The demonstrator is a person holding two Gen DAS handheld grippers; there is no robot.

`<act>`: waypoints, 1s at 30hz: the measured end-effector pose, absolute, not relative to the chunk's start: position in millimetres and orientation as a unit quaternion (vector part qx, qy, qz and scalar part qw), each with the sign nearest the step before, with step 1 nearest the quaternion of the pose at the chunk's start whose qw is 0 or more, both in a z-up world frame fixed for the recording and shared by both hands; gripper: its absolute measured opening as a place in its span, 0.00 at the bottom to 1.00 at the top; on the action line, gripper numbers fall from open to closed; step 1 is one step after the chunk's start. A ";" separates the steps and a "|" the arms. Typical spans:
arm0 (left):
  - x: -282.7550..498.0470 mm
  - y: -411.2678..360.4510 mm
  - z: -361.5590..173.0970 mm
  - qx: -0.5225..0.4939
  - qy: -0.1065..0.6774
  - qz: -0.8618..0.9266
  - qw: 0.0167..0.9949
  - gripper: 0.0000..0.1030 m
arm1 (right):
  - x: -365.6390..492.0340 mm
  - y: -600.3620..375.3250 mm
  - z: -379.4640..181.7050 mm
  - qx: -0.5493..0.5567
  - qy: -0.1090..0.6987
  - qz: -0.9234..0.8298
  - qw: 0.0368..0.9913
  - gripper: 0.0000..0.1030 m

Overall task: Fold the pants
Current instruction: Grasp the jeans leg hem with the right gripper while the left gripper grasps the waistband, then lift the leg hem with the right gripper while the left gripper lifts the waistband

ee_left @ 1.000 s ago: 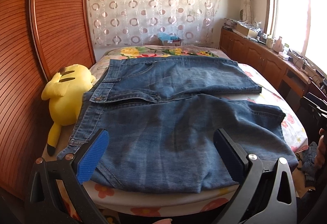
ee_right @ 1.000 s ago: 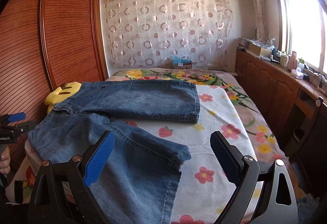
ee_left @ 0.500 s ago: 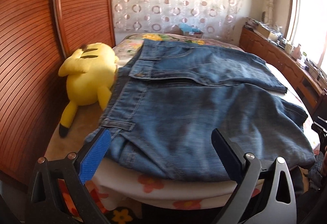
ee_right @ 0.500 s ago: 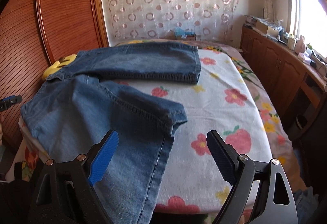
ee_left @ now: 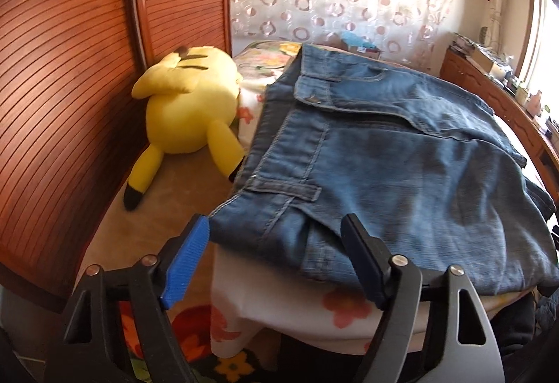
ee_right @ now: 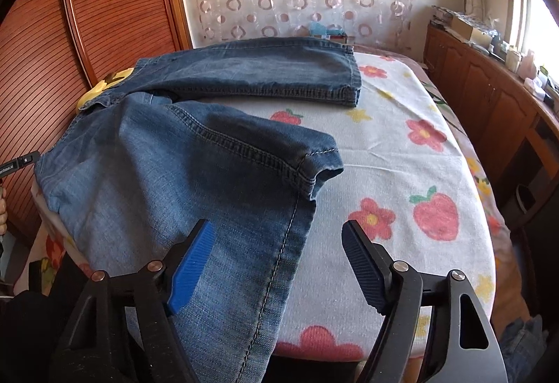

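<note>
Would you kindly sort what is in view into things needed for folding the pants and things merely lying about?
Needed: jeans, left gripper, right gripper, both closing around denim.
Lying about: yellow plush toy, cardboard box, sideboard clutter.

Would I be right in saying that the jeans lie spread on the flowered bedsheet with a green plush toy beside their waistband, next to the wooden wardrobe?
Not quite: the plush toy is yellow, not green, as the left wrist view shows. The rest holds: the jeans lie spread on the flowered bedsheet, and the toy sits beside their waistband, next to the wooden wardrobe.
</note>
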State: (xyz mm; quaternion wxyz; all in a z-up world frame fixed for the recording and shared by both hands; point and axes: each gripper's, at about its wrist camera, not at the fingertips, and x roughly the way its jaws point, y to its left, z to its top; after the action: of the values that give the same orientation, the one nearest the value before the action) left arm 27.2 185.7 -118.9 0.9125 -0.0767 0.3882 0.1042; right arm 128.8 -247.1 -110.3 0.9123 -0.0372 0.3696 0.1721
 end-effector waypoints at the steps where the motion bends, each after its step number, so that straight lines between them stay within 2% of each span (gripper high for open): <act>1: 27.6 188.3 -120.7 -0.078 0.389 0.109 0.911 0.75 | 127.9 -245.7 -111.4 -0.039 0.371 0.172 0.912 0.73; 9: 26.1 202.6 -134.6 -0.099 0.396 0.122 0.905 0.67 | 128.5 -251.6 -114.7 -0.046 0.370 0.175 0.911 0.72; 13: 27.5 204.8 -141.2 -0.107 0.401 0.119 0.902 0.65 | 150.6 -243.9 -119.7 -0.050 0.374 0.177 0.909 0.66; 17: 29.2 204.7 -142.8 -0.106 0.401 0.114 0.903 0.59 | 160.8 -243.3 -119.5 -0.057 0.377 0.177 0.907 0.60; 20: 28.4 206.6 -141.3 -0.111 0.394 0.113 0.905 0.49 | 164.9 -243.5 -117.6 -0.056 0.375 0.175 0.908 0.49; 21: 29.2 206.4 -140.8 -0.110 0.392 0.111 0.907 0.47 | 164.5 -244.7 -117.7 -0.056 0.374 0.175 0.909 0.42; 22: 29.7 204.6 -139.3 -0.104 0.390 0.108 0.908 0.40 | 164.0 -244.2 -117.8 -0.058 0.373 0.173 0.910 0.33; 25: 31.0 198.4 -134.7 -0.096 0.386 0.097 0.912 0.23 | 164.5 -246.7 -118.1 -0.055 0.371 0.175 0.910 0.16; 30: 30.9 190.7 -121.1 -0.082 0.373 0.096 0.919 0.15 | 162.8 -251.9 -116.7 -0.044 0.366 0.182 0.912 0.10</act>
State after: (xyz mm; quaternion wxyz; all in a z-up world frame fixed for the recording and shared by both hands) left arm 30.9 190.7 -121.1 0.9192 -0.0821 0.3730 0.0955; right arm 162.8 -251.9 -116.7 0.9116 -0.0440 0.3661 0.1819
